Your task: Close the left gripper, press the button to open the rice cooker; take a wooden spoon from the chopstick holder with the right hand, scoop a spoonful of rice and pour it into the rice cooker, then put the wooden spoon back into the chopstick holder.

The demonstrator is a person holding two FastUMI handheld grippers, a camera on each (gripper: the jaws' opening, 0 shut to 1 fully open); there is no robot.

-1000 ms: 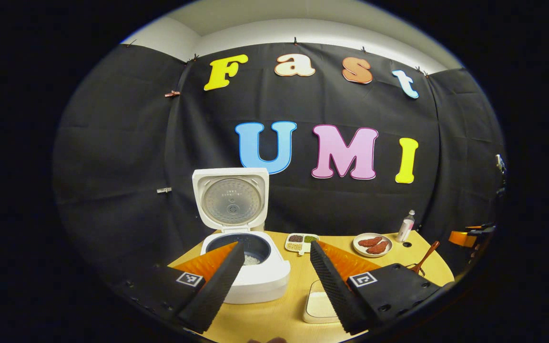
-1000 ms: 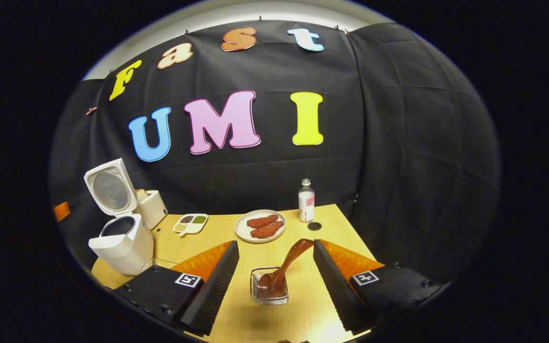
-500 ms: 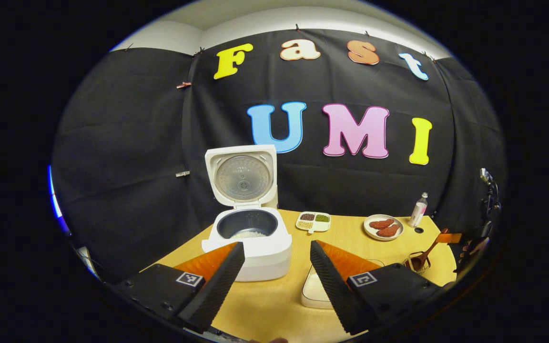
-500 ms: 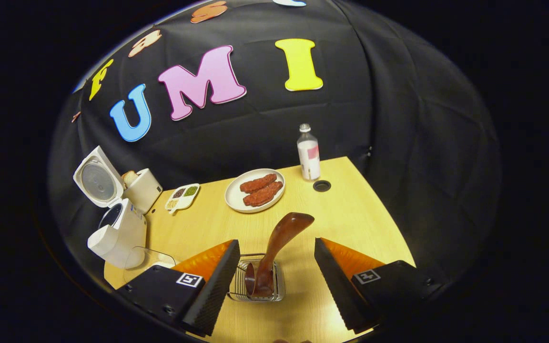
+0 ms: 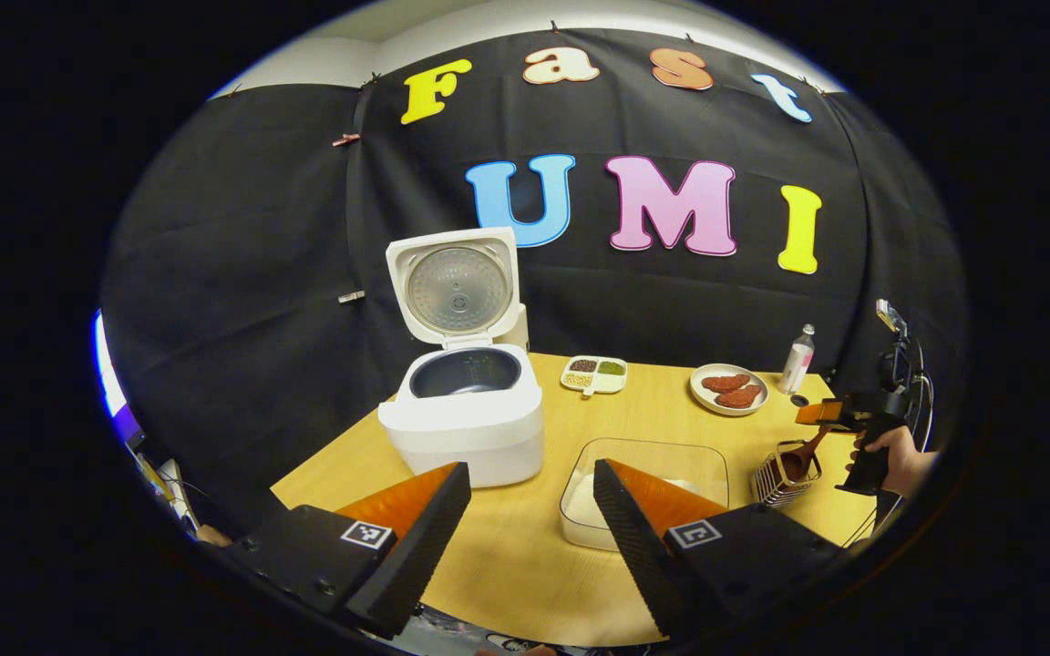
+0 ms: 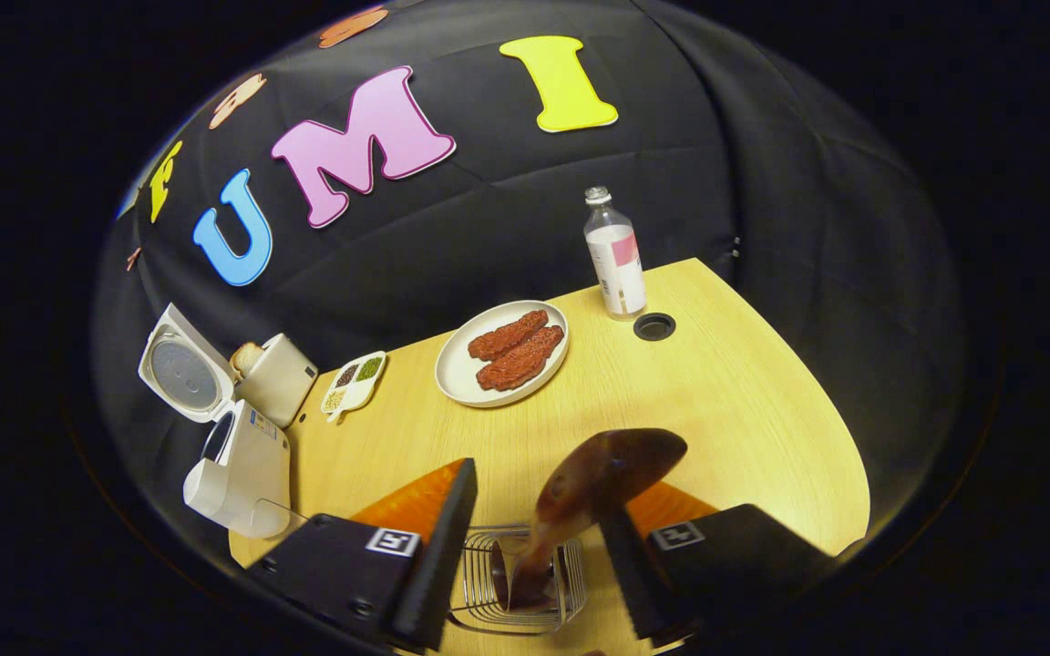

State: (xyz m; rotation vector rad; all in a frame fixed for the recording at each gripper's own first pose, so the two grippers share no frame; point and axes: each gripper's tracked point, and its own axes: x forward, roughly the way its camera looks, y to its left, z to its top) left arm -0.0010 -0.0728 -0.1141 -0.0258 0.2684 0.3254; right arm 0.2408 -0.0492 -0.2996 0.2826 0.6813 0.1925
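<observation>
On table (image 5: 525,565): 1 rice cooker (image 5: 463,415) w/ lid up, 1 wooden spoon (image 6: 580,497); both hand-held grippers wide open, empty.

No legible text on any object.

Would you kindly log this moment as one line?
rice cooker: lid up | left tongs: open, idle | right tongs: open, straddling wooden spoon handle | spoon in chopstick holder
</observation>
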